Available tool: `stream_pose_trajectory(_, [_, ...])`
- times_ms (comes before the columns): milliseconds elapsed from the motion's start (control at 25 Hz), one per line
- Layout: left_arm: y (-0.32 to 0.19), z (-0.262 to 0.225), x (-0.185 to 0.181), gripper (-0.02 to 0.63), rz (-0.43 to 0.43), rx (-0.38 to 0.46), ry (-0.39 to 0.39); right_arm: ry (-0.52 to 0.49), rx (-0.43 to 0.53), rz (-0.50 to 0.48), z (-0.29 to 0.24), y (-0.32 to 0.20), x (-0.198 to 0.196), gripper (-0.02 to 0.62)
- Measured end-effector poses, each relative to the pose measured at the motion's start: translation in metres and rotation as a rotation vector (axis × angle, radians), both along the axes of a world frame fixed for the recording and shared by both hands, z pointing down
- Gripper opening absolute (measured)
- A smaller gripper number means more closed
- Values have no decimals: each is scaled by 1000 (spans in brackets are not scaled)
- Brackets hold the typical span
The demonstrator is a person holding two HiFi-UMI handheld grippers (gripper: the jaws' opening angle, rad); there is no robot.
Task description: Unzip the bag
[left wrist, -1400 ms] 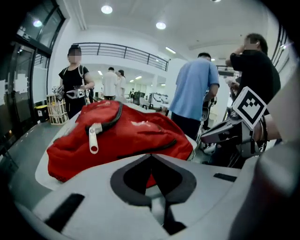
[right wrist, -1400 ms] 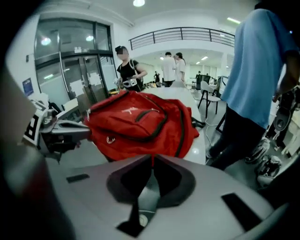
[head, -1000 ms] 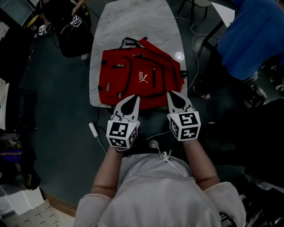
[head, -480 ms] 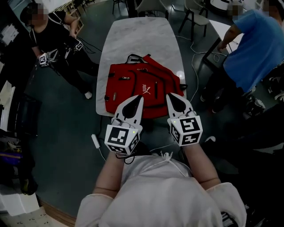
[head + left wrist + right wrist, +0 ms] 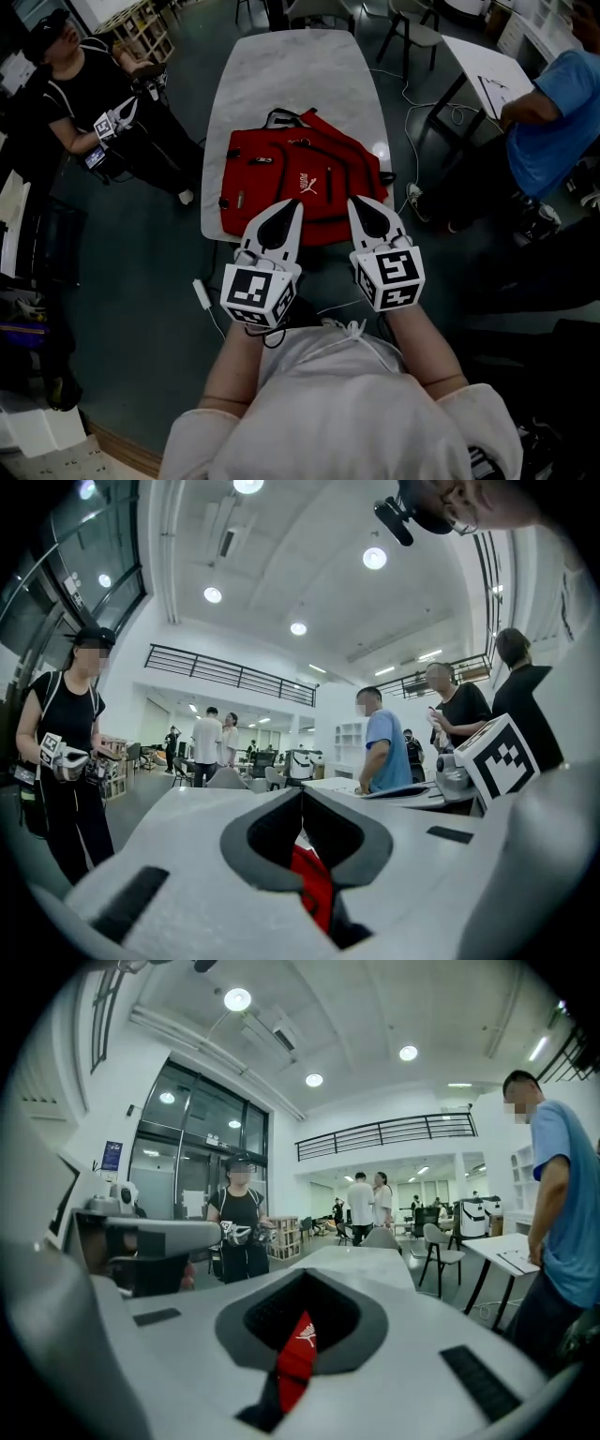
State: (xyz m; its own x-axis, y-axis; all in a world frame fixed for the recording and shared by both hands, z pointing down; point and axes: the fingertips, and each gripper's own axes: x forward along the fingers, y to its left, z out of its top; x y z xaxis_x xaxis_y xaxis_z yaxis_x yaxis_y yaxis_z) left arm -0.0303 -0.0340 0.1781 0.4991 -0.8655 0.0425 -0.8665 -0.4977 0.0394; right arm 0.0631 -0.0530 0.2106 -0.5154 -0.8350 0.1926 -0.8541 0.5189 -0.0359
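A red backpack (image 5: pixel 300 178) lies flat on a white marble table (image 5: pixel 291 75), its black zips shut and its handle at the far end. My left gripper (image 5: pixel 294 208) hovers over the bag's near edge, jaws shut with nothing between them. My right gripper (image 5: pixel 355 203) is beside it over the near right corner, also shut and empty. In the left gripper view the left gripper (image 5: pixel 302 795) shows a strip of red backpack (image 5: pixel 315 889) through the hollow behind its tips. The right gripper (image 5: pixel 306 1277) shows the same red backpack (image 5: pixel 294 1361) in the right gripper view.
A person in black (image 5: pixel 89 94) holding grippers stands left of the table. A person in a blue shirt (image 5: pixel 558 117) stands at the right near a second white table (image 5: pixel 483 66). A chair (image 5: pixel 412 28) is beyond. A cable with a plug (image 5: pixel 201 278) lies on the floor.
Both grippers edged slightly forward over the bag's near edge and stayed shut. The bag has not moved. The person in blue drifted right; the person in black came further into view.
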Motion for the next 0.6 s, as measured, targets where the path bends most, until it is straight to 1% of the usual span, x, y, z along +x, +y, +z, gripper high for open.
stream_pose_trajectory(280, [0, 5, 3, 20, 1, -13, -2, -16, -3, 11, 2, 0, 1, 26])
stream_pose_trajectory(600, [-1, 10, 5, 20, 2, -26, -6, -11, 16, -4, 0, 4, -4, 26])
